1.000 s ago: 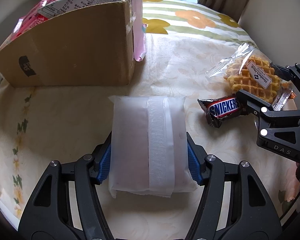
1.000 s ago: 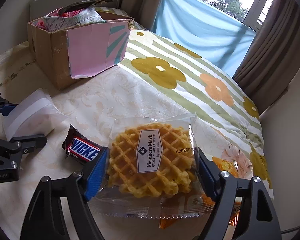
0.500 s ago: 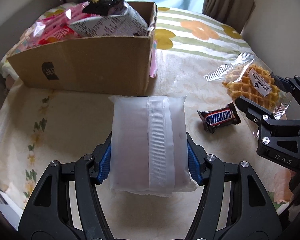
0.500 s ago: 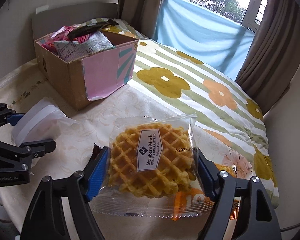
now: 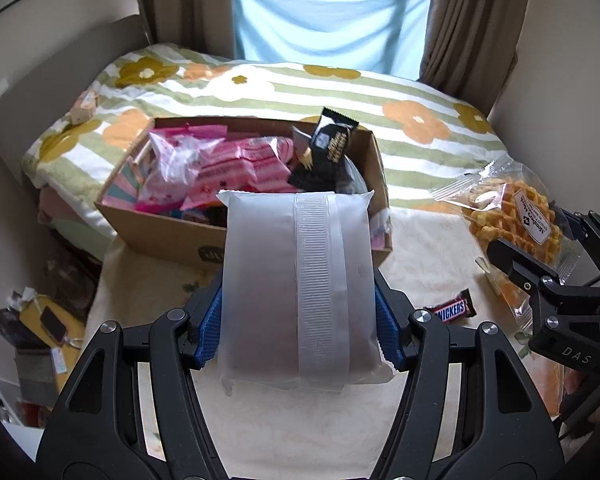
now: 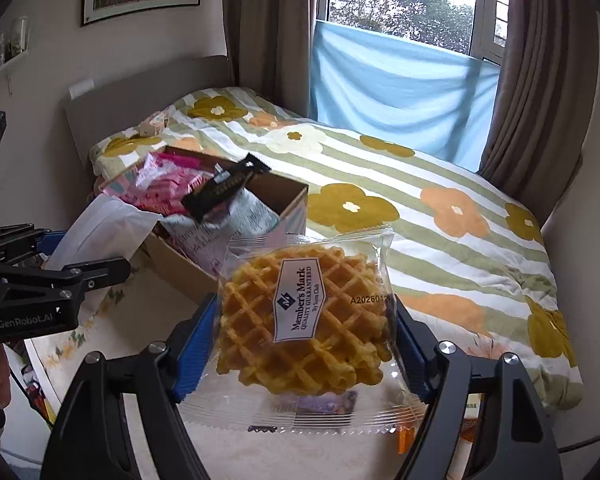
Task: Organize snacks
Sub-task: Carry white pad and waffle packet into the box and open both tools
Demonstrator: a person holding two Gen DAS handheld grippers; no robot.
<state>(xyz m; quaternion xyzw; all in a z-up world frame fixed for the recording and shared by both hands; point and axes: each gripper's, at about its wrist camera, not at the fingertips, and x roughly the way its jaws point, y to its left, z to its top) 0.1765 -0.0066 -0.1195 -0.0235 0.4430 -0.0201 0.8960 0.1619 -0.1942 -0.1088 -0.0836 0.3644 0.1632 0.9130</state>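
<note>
Two snacks are held aloft above a bed [image 5: 420, 92], each clamped across its width in a hand-held gripper. The left gripper [image 5: 298, 332] is closed on a white pouch [image 5: 296, 296], its blue pads pressed against the pouch's two long sides, so that the ribbed seal strip is left facing up and the far end pointing at the box [image 5: 172, 236]. The right gripper [image 6: 306, 354] is shut on a waffle pack [image 6: 304, 320], gripped at the sides of the clear wrapper with the label uppermost, the jaws being set wide enough to spare the waffle itself. The cardboard box is seen near the bed's left edge, already heaped with pink packets [image 5: 236, 168] and a black wrapper [image 5: 328, 148] that stands proud of the rim; the pouch is held just short of its near wall, raised to about rim level, apparently so that it can be carried over the cardboard rather than pushed against it. A Snickers bar [image 5: 450, 310] is left lying on the cream cover [image 5: 420, 248] between the two grippers, not yet collected. The waffle pack is judged to be kept back towards the bed's right edge so that the left-hand load can be dropped first. Little free room is left in the box, and a packet laid on top may slide off.
</note>
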